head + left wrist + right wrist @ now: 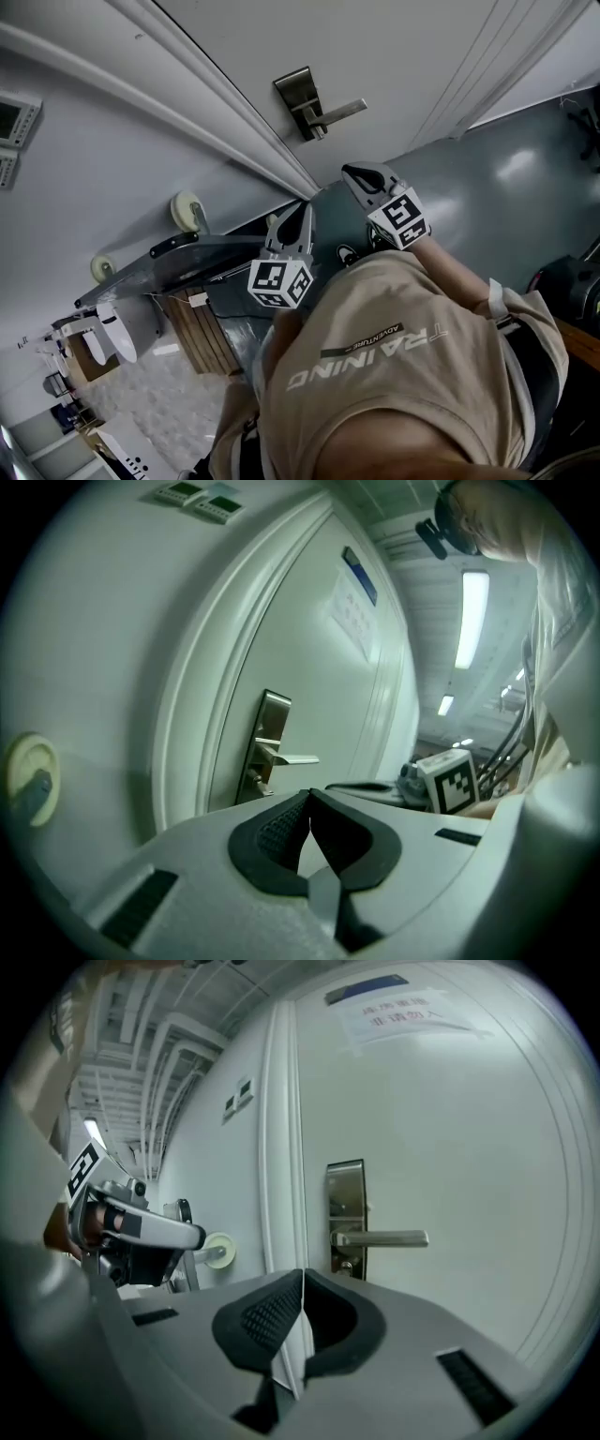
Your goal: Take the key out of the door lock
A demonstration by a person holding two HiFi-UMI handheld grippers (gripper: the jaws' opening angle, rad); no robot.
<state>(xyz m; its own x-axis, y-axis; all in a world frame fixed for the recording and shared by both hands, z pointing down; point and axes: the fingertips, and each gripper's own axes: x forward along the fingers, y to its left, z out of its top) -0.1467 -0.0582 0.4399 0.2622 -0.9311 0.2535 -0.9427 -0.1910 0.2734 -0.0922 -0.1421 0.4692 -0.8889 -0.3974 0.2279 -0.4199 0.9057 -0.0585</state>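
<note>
A steel lock plate (296, 97) with a lever handle (339, 111) sits on the pale door. A small metal piece, the key (319, 134), sticks out just under the lever. It also shows as the key (255, 781) in the left gripper view and as the key (346, 1267) in the right gripper view, too small to make out in detail. My left gripper (302, 212) is shut and empty, below and left of the lock. My right gripper (352, 174) is shut and empty, a short way below the lever. Neither touches the door.
The door frame (216, 122) runs left of the lock. A round white fitting (187, 211) sticks out of the wall beside it, and wall panels (13, 127) hang further left. A wooden crate (202, 333) stands on the floor. A paper notice (403, 1007) is on the door.
</note>
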